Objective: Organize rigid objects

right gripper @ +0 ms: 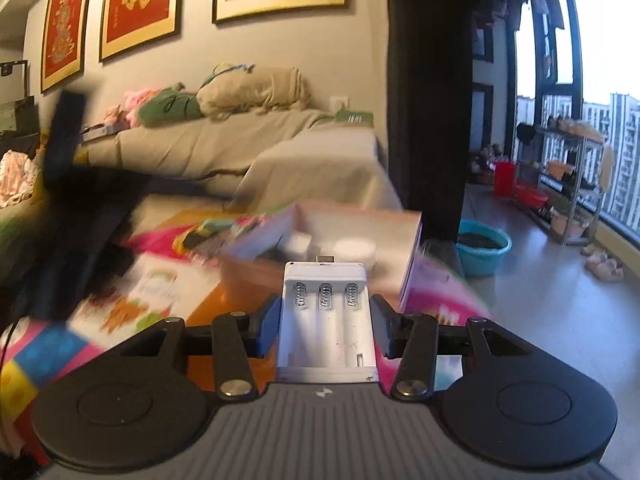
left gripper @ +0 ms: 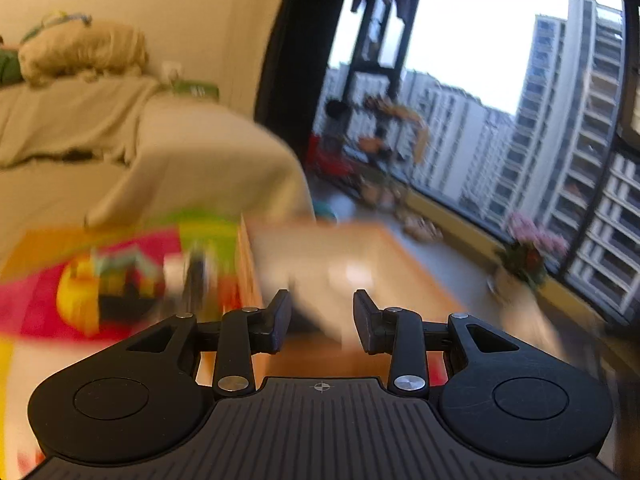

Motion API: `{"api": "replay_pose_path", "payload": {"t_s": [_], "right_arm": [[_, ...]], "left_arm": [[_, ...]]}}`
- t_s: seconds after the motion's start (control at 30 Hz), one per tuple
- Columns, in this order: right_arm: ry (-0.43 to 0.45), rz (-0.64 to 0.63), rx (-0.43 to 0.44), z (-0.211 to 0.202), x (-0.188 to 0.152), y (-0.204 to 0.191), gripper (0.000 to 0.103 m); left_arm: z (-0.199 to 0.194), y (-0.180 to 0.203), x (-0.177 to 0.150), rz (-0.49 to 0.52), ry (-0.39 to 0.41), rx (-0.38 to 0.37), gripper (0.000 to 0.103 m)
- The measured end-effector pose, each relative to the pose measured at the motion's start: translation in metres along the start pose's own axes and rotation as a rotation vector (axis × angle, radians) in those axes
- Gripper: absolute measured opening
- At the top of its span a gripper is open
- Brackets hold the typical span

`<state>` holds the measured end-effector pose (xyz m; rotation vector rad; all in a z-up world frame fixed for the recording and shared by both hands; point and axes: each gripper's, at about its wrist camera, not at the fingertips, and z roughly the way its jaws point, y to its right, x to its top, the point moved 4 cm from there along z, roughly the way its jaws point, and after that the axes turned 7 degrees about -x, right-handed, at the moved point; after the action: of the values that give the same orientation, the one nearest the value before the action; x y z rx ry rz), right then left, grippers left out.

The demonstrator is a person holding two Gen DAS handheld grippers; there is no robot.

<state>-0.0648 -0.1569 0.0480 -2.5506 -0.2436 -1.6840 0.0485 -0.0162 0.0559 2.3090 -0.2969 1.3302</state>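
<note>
My right gripper (right gripper: 325, 322) is shut on a white battery holder (right gripper: 326, 320) with three spring slots, held flat between its pads above the table. Ahead of it lies an open cardboard box (right gripper: 360, 224) with white round items inside, blurred. My left gripper (left gripper: 322, 322) is open and empty above the wooden table (left gripper: 360, 248), with a blurred pale box flap (left gripper: 296, 256) just ahead of its fingers. The left gripper shows as a dark blur at the left of the right wrist view (right gripper: 76, 200).
A bright pink, yellow and green play mat (left gripper: 80, 280) with blurred small objects covers the table's left part. A covered beige sofa (right gripper: 248, 152) stands behind. A blue basin (right gripper: 482, 250) sits on the floor at right, near shelves and a large window (left gripper: 520, 80).
</note>
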Motion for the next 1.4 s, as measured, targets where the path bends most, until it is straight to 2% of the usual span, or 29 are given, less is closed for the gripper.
{"api": "replay_pose_path", "payload": {"t_s": [0.13, 0.27, 0.3, 0.37, 0.4, 0.57, 0.7, 0.77, 0.83, 0.93, 1.03, 1.13, 1.27, 1.4], "right_arm": [[-0.046, 0.031, 0.003, 0.052, 0.038, 0.007, 0.047], [-0.077, 0.009, 0.030, 0.113, 0.066, -0.001, 0.047], [-0.084, -0.034, 0.047, 0.128, 0.070, -0.008, 0.048], [-0.107, -0.099, -0.002, 0.149, 0.073, -0.017, 0.058], [-0.114, -0.113, -0.031, 0.155, 0.073, -0.019, 0.063], [-0.141, -0.066, -0.030, 0.140, 0.056, -0.013, 0.064], [-0.138, -0.083, -0.008, 0.109, 0.030, -0.023, 0.064], [-0.128, -0.095, 0.031, 0.095, 0.018, -0.035, 0.065], [-0.125, -0.105, 0.070, 0.087, 0.008, -0.046, 0.071], [-0.132, -0.133, 0.114, 0.083, -0.009, -0.067, 0.072], [-0.128, -0.162, 0.157, 0.080, -0.020, -0.084, 0.072], [-0.125, -0.160, 0.193, 0.081, -0.019, -0.094, 0.072], [-0.125, -0.152, 0.212, 0.084, 0.000, -0.100, 0.072], [-0.168, -0.144, 0.213, 0.109, 0.053, -0.100, 0.072]], "left_arm": [[-0.028, -0.007, -0.048, -0.019, -0.075, -0.013, 0.038], [-0.037, -0.020, -0.069, -0.037, -0.107, -0.001, 0.038], [-0.037, -0.024, -0.071, -0.039, -0.116, 0.010, 0.038], [-0.041, -0.032, -0.078, -0.039, -0.129, 0.047, 0.038], [-0.042, -0.036, -0.079, -0.037, -0.131, 0.067, 0.038], [-0.041, -0.055, -0.080, -0.049, -0.136, 0.094, 0.038], [-0.029, -0.069, -0.066, -0.013, -0.124, 0.129, 0.038], [-0.023, -0.081, -0.055, 0.000, -0.103, 0.163, 0.038], [-0.019, -0.096, -0.040, -0.009, -0.070, 0.200, 0.038], [-0.013, -0.124, -0.015, -0.065, -0.016, 0.235, 0.038], [0.001, -0.159, 0.011, -0.173, 0.029, 0.235, 0.038], [0.018, -0.189, 0.028, -0.255, 0.087, 0.288, 0.038], [0.045, -0.219, 0.047, -0.304, 0.108, 0.335, 0.038], [0.070, -0.233, 0.061, -0.301, 0.060, 0.307, 0.038]]}}
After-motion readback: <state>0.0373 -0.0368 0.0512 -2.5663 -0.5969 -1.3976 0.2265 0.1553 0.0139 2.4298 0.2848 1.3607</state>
